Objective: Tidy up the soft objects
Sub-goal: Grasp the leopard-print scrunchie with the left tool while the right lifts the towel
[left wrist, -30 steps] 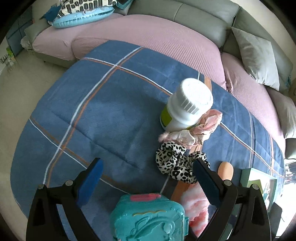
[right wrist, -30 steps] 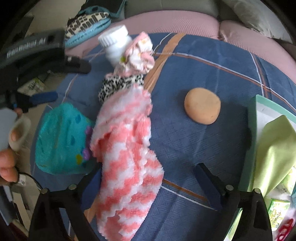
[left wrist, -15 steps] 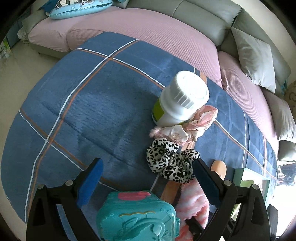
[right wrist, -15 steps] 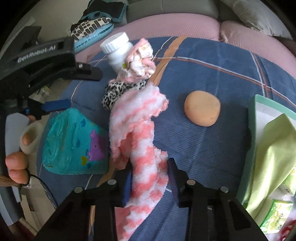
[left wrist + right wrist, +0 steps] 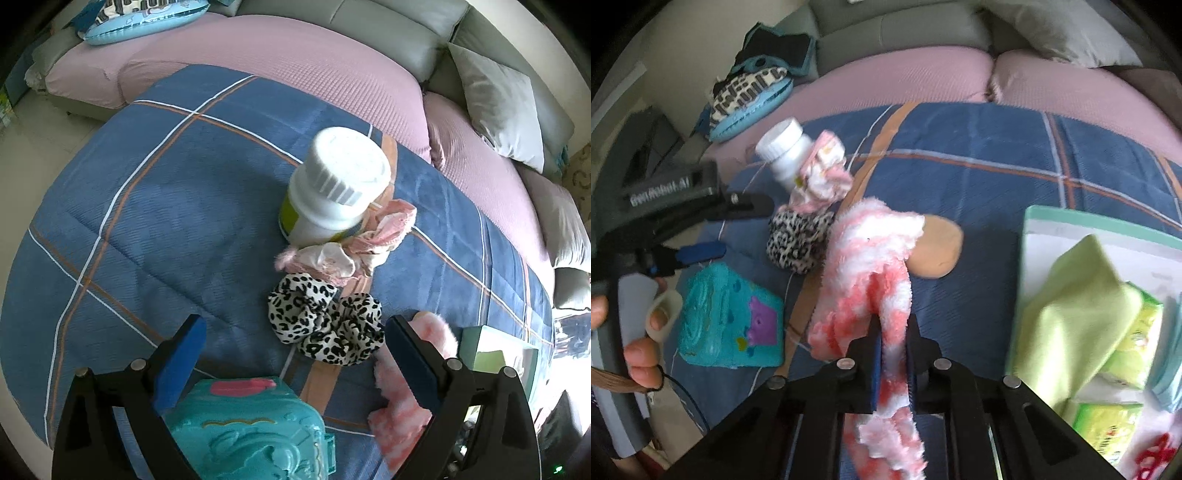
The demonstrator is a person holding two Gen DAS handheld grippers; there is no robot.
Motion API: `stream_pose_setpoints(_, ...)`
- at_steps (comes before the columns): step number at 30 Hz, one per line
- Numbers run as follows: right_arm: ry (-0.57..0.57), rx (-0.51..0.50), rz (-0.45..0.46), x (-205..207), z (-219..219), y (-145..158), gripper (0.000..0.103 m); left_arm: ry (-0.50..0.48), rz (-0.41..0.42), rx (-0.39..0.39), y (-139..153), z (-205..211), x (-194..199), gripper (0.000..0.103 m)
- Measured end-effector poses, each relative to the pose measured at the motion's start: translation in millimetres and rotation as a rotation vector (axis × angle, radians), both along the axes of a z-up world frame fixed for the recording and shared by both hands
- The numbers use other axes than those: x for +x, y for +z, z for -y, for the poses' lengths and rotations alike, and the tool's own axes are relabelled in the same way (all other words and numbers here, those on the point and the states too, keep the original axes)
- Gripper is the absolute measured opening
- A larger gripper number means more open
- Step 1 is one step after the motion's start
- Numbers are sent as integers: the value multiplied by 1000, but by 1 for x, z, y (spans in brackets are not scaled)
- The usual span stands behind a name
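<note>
My right gripper (image 5: 892, 332) is shut on a fluffy pink-and-white striped cloth (image 5: 875, 251), which hangs lifted off the blue plaid blanket (image 5: 979, 177). That cloth (image 5: 402, 398) also shows behind my left gripper's right finger. A leopard-print scrunchie (image 5: 325, 326) and a pale pink scrunchie (image 5: 354, 247) lie in a row beside a white bottle (image 5: 332, 188). My left gripper (image 5: 291, 354) stands open above the blanket, just short of the leopard scrunchie, with nothing between its fingers.
A teal toy case (image 5: 251, 428) lies under my left gripper. A tan oval pad (image 5: 936, 251) rests on the blanket. A mint-rimmed box (image 5: 1071, 218) at the right holds a green cloth (image 5: 1078, 306) and packets. Pink sofa cushions (image 5: 295, 70) lie beyond.
My right gripper closed on the striped cloth and lifted it off the blanket, swinging it right. My left gripper stayed open and barely shifted.
</note>
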State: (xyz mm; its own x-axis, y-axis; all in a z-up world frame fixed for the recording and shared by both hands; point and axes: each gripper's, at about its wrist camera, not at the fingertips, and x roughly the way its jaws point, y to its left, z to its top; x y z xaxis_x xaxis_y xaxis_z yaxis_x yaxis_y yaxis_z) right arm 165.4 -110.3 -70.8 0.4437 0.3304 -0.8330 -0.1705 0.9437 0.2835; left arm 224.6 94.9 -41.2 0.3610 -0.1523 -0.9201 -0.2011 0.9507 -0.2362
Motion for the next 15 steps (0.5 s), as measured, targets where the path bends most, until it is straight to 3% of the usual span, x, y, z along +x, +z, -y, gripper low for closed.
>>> stream_pose_setpoints(15,-91,57,86,-16,43,37,11,-117,-27,94,-10,56,11,97)
